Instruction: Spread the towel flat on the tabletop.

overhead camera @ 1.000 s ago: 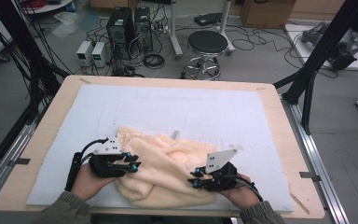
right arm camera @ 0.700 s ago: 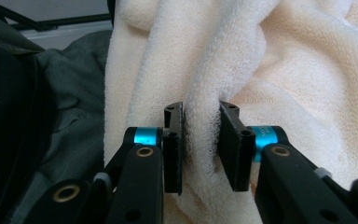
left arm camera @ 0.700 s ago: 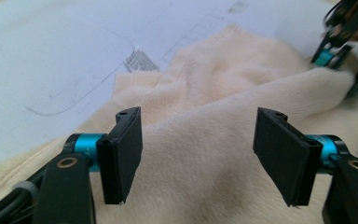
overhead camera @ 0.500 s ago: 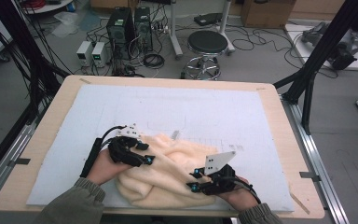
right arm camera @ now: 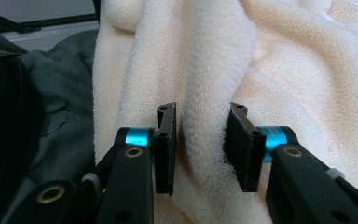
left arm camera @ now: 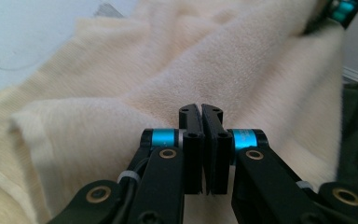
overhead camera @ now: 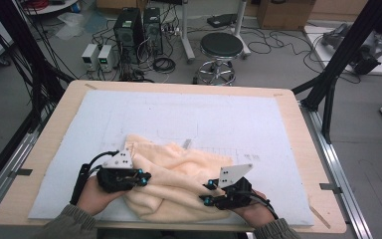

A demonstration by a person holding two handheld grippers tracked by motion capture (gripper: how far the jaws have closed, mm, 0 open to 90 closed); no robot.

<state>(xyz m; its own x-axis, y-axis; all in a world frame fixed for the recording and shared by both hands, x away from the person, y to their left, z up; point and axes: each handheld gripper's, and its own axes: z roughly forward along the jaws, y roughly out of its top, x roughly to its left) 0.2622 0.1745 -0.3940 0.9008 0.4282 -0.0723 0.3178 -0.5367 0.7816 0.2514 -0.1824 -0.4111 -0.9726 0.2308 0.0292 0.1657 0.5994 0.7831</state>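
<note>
The cream towel (overhead camera: 171,184) lies rumpled on the near half of the table (overhead camera: 40,164), on the pale blue mat (overhead camera: 229,119), with its bulk running left to right between the two hands. Its long axis lies roughly across the table, parallel to the near edge, and one flatter corner reaches away toward the far left.

The left tongs (overhead camera: 142,178) sit at the towel's left end. In the left gripper view the left tongs (left arm camera: 201,122) have just been closing and now stand pressed together, pad against pad; no cloth shows between the pads there, though plush towel (left arm camera: 242,70) lies right behind the tips, so whether a thin edge is caught I cannot tell.

The right tongs (overhead camera: 206,193) rest at the towel's right near edge. In the right gripper view the right tongs (right arm camera: 200,140) have just been opening, and a thick upright fold of the towel (right arm camera: 214,60) stands between the jaws, which look eased off it rather than biting.

The two hands appear set at opposite ends so the cloth can be lifted and stretched flat along its length.
</note>
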